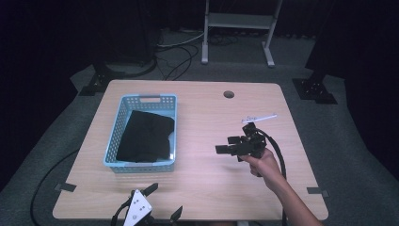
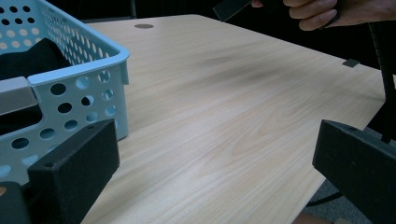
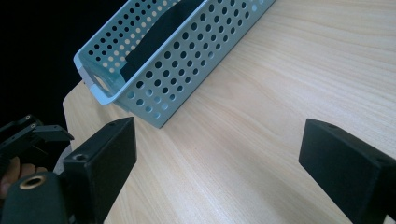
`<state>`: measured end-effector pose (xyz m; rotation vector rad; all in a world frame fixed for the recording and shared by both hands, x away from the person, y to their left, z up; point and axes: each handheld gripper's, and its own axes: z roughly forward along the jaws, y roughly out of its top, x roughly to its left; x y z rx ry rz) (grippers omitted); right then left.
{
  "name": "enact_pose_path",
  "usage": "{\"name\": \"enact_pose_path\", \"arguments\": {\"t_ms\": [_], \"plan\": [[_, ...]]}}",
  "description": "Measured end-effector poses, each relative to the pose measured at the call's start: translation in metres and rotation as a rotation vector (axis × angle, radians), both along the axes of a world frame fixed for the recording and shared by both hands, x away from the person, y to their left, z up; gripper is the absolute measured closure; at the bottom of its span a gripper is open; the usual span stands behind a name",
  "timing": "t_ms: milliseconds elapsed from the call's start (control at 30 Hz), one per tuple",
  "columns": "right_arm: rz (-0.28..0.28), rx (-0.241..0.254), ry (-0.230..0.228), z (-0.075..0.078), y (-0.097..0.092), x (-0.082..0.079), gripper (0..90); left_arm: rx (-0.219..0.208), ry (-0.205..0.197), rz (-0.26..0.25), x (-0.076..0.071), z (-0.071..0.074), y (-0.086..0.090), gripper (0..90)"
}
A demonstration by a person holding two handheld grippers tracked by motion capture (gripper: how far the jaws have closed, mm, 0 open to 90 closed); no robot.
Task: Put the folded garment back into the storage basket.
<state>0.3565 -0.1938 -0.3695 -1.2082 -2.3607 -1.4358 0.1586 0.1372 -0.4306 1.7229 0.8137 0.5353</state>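
Wood-grain worktop [image 1: 197,179] carries a blue perforated basket [image 1: 123,110] at its left, a folded black cloth [image 1: 146,136] lying inside; our right claw [image 1: 225,147] hangs spread above bare wood beside the basket; our left claw [image 1: 163,202] sits spread at the near edge, holding nothing.

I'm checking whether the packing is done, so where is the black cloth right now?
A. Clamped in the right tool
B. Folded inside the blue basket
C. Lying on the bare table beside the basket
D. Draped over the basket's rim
B. The high view shows the black cloth lying folded inside the blue basket, while both tools stand open and hold nothing.
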Motion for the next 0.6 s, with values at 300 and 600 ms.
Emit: {"name": "enact_pose_path", "arguments": {"t_ms": [300,600], "plan": [[-0.014,0.0,-0.004,-0.002,-0.007,-0.003,11.0,-0.004,-0.001,0.0,0.0,0.0,0.0,0.0],[-0.039,0.019,-0.006,-0.011,-0.021,-0.013,11.0,-0.002,0.001,-0.002,0.0,0.0,-0.001,0.0]]}}
